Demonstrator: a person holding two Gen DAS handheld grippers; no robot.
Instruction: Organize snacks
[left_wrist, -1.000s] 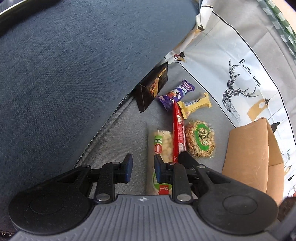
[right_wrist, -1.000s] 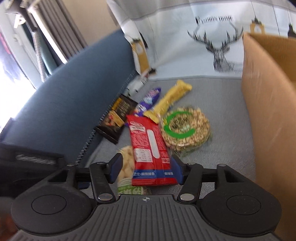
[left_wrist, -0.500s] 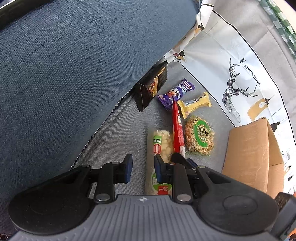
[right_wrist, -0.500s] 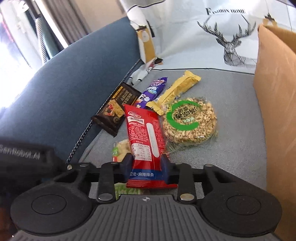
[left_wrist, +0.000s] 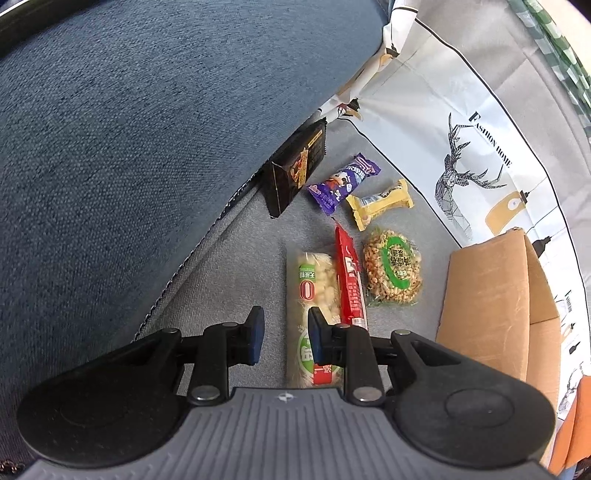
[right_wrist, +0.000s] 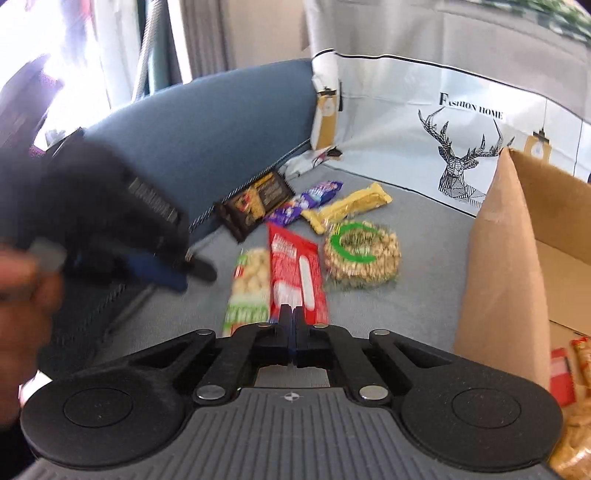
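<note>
Now the red snack packet (right_wrist: 297, 271) seems to be pinched at its near end by the right hand-held gripper (right_wrist: 294, 325), though blurred; the left hand-held gripper (left_wrist: 283, 334) is held apart over the sofa seat (left_wrist: 236, 266).

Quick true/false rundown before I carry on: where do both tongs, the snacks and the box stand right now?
1. The right tongs are shut on the near end of the red packet. True.
2. The left tongs grip the green-and-white packet. False: they are open and hold nothing.
3. The cardboard box is empty. False: snack packets show inside it.
4. The black packet leans against the blue cushion. True.
</note>
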